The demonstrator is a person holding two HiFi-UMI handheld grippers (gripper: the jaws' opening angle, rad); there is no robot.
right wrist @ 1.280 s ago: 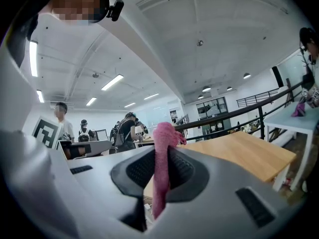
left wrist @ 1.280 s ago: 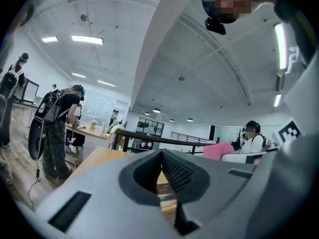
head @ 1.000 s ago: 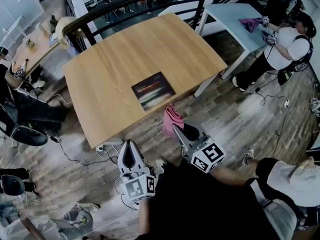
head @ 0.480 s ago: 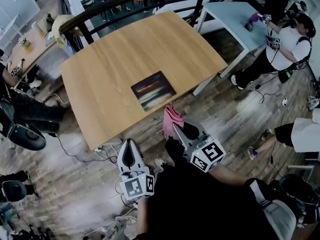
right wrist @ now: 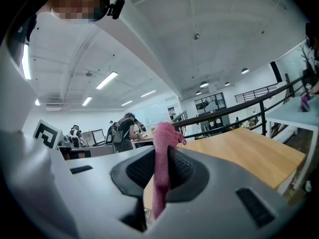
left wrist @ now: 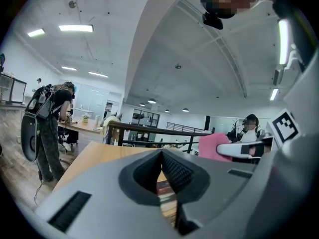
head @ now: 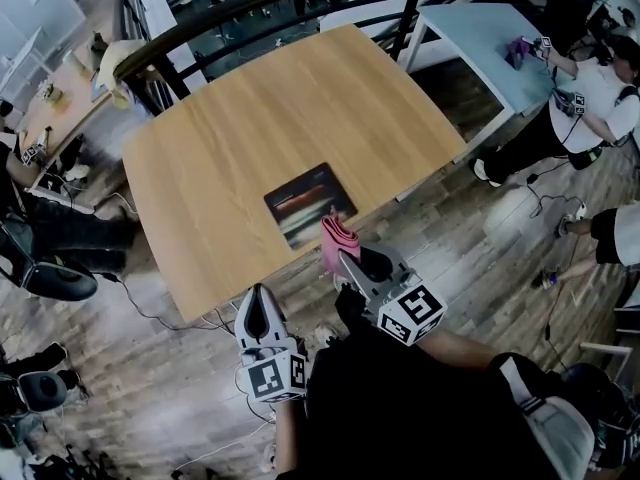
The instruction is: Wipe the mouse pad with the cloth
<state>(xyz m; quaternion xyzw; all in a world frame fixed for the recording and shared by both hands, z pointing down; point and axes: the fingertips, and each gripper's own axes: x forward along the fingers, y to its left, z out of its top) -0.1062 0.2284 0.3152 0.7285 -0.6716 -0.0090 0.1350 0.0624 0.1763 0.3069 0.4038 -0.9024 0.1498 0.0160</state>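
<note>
While the mouse pad (head: 310, 204) lies flat near the front edge of the wooden table (head: 280, 98), just below the centre of the head view, it sits within easy reach of the person standing at that edge. The pink cloth (head: 340, 238) hangs in folds at the pad's lower right corner. Whether it already touches the pad cannot be told.

The right gripper (head: 350, 260), at lower centre-right, has its jaws pinched on the cloth. In the right gripper view the fabric stands upright between the ribbed pads and pokes out beyond the tips. That free end is probably the part meant to do the wiping.

The left gripper (head: 257, 298), at lower centre-left, is off the table, apart from pad and cloth. Its jaws meet at the tips with nothing between them, and it appears to be kept clear of the wiping path, perhaps in reserve to steady the pad.

Wiping seems not yet begun. A dark railing (head: 250, 3) curves behind the table across the upper frame.
</note>
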